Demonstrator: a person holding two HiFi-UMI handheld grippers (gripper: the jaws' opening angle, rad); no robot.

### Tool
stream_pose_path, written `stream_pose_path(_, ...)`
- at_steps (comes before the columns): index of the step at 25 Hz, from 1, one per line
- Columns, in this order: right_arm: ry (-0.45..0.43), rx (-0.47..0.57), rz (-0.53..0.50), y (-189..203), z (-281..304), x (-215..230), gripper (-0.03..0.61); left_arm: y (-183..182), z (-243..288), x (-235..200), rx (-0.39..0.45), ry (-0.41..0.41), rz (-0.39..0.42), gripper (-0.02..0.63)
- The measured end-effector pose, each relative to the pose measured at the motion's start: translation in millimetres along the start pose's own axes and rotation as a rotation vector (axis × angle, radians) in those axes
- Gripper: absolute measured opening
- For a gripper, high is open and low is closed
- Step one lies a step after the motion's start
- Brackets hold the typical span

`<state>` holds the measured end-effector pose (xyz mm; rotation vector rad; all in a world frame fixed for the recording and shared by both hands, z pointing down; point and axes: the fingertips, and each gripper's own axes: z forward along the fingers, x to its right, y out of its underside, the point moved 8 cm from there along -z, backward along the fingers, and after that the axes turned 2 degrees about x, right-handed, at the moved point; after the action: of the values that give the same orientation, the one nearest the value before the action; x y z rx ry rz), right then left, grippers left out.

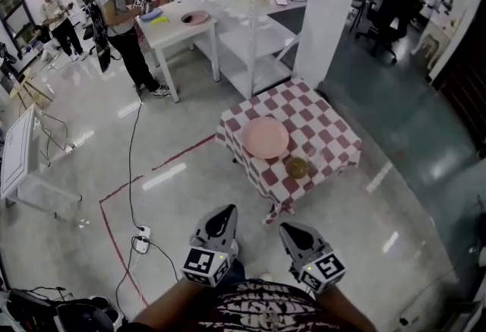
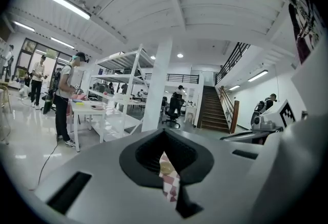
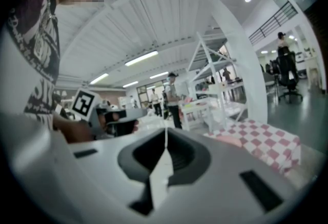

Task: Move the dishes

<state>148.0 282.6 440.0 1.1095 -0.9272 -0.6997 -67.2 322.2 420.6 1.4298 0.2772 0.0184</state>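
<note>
A pink plate [image 1: 265, 137] lies on a small table with a red-and-white checked cloth [image 1: 334, 133]. A small brownish bowl [image 1: 297, 167] stands on the cloth near the plate's front right. My left gripper [image 1: 222, 221] and right gripper [image 1: 291, 232] are held side by side close to my body, well short of the table. Both are shut with nothing in them. In the left gripper view a sliver of the cloth [image 2: 170, 183] and the bowl [image 2: 165, 169] show through the gap below the closed jaws. The right gripper view has the cloth [image 3: 266, 138] and plate [image 3: 230, 140] off to the right.
A white pillar [image 1: 330, 4] rises just behind the table. Beyond it are a white shelf rack [image 1: 254, 42] and a white work table [image 1: 178, 30] with a person [image 1: 121, 19] beside it. A power strip and cable [image 1: 141, 241] and red tape lines [image 1: 114, 235] lie on the floor to my left.
</note>
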Motion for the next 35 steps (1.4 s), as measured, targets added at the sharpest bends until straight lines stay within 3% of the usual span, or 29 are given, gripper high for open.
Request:
stream_pose_path(6,0.050,0.010,-0.030,-18.8,38.5,4.3,0.035,-14.5,32.3,-37.3,0.002,0.062,-0.016,0.025)
stream_pose_path(16,0.159,0.012,-0.074,-32.6,76.3,6.6,0.035,-16.8,82.7,-73.9,0.008,0.241,-0.039,0.025)
stream_pose_path(23,0.259,-0.018,-0.070,-31.6,58.7,21.0,0.035,-10.3,116.9,-64.4,-0.026,0.326,-0.076,0.025)
stream_pose_path(28,0.284,-0.006,-0.045,-27.2,49.5,46.2,0.035,0.5,136.9,-52.4,-0.056,0.332,-0.067,0.025)
stream_pose_path(35,0.258,-0.012,-0.070,-34.4,50.9,105.9,0.035,2.4,188.3,-41.0,-0.084,0.264,-0.065,0.025)
